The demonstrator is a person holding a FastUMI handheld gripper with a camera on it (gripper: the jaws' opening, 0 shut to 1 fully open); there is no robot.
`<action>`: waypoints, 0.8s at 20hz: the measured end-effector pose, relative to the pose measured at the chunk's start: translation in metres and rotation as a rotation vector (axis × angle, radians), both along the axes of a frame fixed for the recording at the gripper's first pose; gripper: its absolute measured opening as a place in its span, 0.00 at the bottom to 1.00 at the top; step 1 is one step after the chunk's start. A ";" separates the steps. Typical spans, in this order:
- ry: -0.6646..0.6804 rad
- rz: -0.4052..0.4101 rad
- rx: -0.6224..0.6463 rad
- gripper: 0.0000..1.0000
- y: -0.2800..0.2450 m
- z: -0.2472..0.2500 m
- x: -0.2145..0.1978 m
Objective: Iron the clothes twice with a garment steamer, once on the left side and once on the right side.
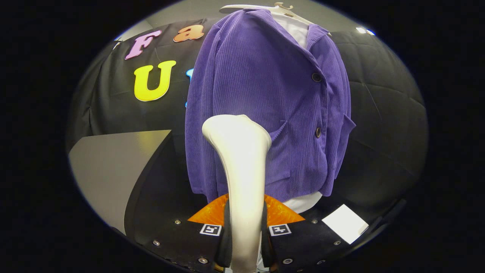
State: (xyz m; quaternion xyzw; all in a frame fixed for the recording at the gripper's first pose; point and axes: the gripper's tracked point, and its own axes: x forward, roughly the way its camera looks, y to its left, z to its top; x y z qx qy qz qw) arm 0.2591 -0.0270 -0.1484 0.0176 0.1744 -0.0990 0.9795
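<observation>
On the far left, beside the black booth wall, a grey bench (pixel 110 170) stands apart from the work. Next to it, between the fingers of the tongs (pixel 244 242), the white garment steamer (pixel 242 170) rises upright; both fingers press on its handle, so the tongs are closed on it and hold it firmly. Its wide head reaches up in front of the purple corduroy jacket (pixel 265 113), over the panel on the left of the buttons, but I cannot tell if the head touches the cloth or is only near it. The jacket hangs on a pale hanger (pixel 280 9) over a white shirt (pixel 299 32), with two dark buttons (pixel 316 77) further right. To the right of the tongs a white card (pixel 345 223) lies low down.

For a good pass, I think the head should stay flat and close to the fabric, move slowly along this left panel, keep away from the buttons, and only then go to the right side
</observation>
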 end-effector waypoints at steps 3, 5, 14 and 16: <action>0.029 -0.026 0.005 0.31 -0.003 -0.011 -0.012; 0.027 -0.049 0.015 0.31 -0.006 -0.009 -0.019; -0.041 -0.220 0.009 0.31 -0.049 0.059 -0.041; -0.069 -0.256 0.013 0.31 -0.063 0.082 -0.042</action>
